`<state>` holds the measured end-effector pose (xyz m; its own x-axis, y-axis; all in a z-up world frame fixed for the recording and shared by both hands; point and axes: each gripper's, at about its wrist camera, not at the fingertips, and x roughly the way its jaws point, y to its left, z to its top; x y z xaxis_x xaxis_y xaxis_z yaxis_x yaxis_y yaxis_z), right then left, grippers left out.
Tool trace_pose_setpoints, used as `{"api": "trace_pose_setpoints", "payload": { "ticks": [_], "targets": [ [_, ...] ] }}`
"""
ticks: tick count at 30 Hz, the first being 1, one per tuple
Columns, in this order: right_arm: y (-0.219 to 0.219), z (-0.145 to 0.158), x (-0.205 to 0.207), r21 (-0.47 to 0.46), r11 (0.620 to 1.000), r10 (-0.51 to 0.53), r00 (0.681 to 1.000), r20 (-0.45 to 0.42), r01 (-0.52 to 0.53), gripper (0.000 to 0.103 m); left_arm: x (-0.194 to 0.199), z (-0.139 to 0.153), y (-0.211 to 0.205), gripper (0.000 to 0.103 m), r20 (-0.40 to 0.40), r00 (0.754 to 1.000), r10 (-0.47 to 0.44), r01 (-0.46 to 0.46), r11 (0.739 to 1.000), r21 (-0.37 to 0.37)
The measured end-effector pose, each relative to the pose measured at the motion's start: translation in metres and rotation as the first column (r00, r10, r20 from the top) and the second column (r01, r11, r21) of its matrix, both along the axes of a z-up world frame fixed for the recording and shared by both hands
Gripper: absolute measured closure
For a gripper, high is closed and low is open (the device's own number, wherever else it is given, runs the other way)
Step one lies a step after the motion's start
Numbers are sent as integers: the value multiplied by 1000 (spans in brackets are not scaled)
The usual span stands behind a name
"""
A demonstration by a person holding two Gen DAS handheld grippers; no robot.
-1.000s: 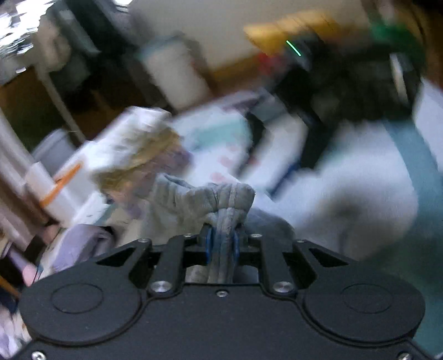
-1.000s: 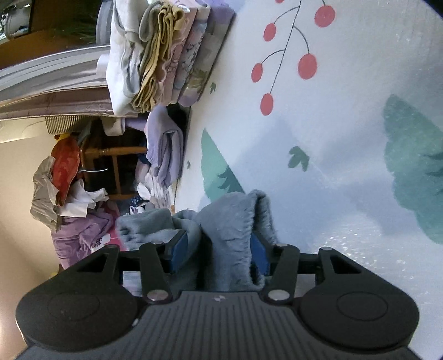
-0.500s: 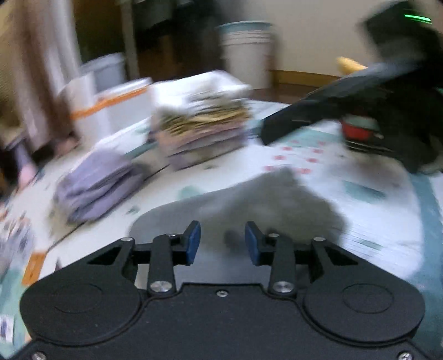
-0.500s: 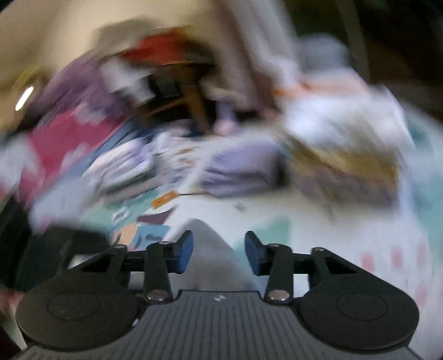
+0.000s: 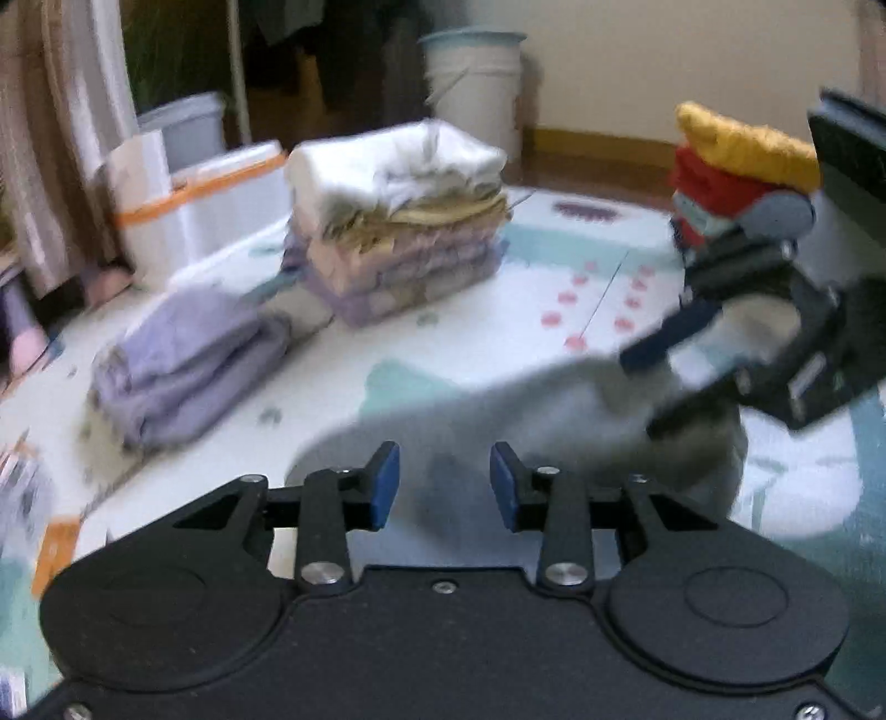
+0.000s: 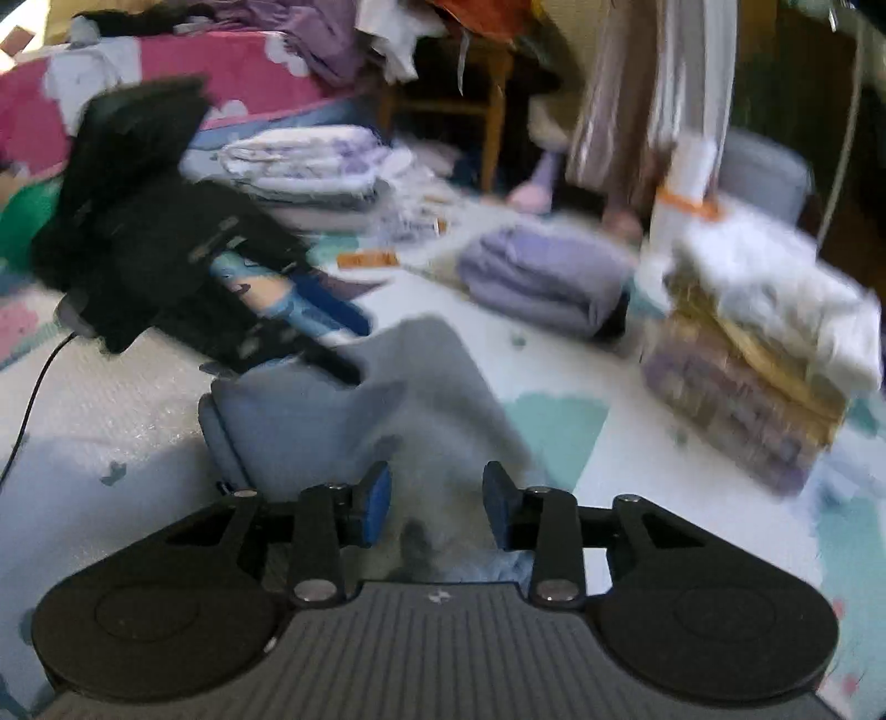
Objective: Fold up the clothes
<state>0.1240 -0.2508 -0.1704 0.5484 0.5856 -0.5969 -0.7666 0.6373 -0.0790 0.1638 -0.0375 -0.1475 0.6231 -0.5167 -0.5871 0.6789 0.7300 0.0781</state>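
A grey garment lies folded on the patterned mat, between the two grippers; it also shows in the right wrist view. My left gripper is open and empty at the garment's near edge. My right gripper is open and empty over the garment's other edge. In the left wrist view the right gripper is at the garment's far right end. In the right wrist view the left gripper is at the far left end. Both views are blurred.
A stack of folded clothes and a folded lilac cloth sit on the mat; both also show in the right wrist view, the stack and the lilac cloth. White bins, a bucket and heaped laundry ring the mat.
Both grippers let go of the grey garment and opened. It now lies on the mat. Both cameras swung to level views across the mat.
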Motion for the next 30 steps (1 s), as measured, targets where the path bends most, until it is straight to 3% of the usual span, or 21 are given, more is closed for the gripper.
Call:
{"api": "trace_pose_setpoints", "payload": {
  "ticks": [2, 5, 6, 7, 9, 14, 17, 18, 20, 22, 25, 27, 30],
  "targets": [
    [3, -1, 3, 7, 1000, 1, 1000, -12, -1, 65, 9, -14, -11, 67, -17, 999, -28, 28, 999, 28],
    [0, -27, 17, -52, 997, -66, 988, -142, 59, 64, 27, -49, -24, 66, -81, 995, -63, 71, 992, 105],
    [-7, -39, 22, -34, 996, -83, 979, -185, 78, 65, 32, -60, -27, 64, -91, 993, -73, 84, 989, 122],
    [-12, -42, 22, -3, 997, -75, 981, -177, 76, 65, 29, -66, -25, 64, -50, 996, -78, 83, 992, 97],
    [-10, -42, 23, -13, 997, -78, 983, -169, 76, 65, 35, -65, -20, 64, -86, 995, -50, 54, 997, 53],
    [-2, -40, 21, -46, 996, -77, 986, -147, 71, 65, 24, -41, -33, 64, -77, 996, -39, 50, 988, 143],
    [-3, -19, 8, -22, 995, -101, 985, -138, 99, 62, 4, -19, -1, 55, -100, 994, 39, -36, 999, 33],
    [-4, -13, 4, -11, 994, -112, 984, -136, 112, 55, 2, -15, 12, 54, -134, 988, 76, -78, 997, -15],
    [-15, 1, -3, 51, 979, -187, 972, -143, 196, 40, 0, -11, 37, 48, -208, 967, 147, -170, 980, -99],
    [-29, 6, -4, 105, 949, -269, 939, -216, 296, 27, 1, -15, 60, 48, -299, 932, 203, -262, 949, -173],
    [-54, 1, 3, 172, 874, -360, 842, -403, 455, 26, 5, -31, 91, 46, -450, 858, 246, -392, 880, -267],
    [-56, -7, 6, 179, 862, -358, 820, -446, 474, 25, 7, -44, 104, 45, -537, 811, 234, -450, 835, -316],
    [-59, -19, 12, 188, 844, -353, 785, -509, 501, 23, 10, -60, 112, 42, -618, 759, 204, -501, 790, -354]
  ]
}}
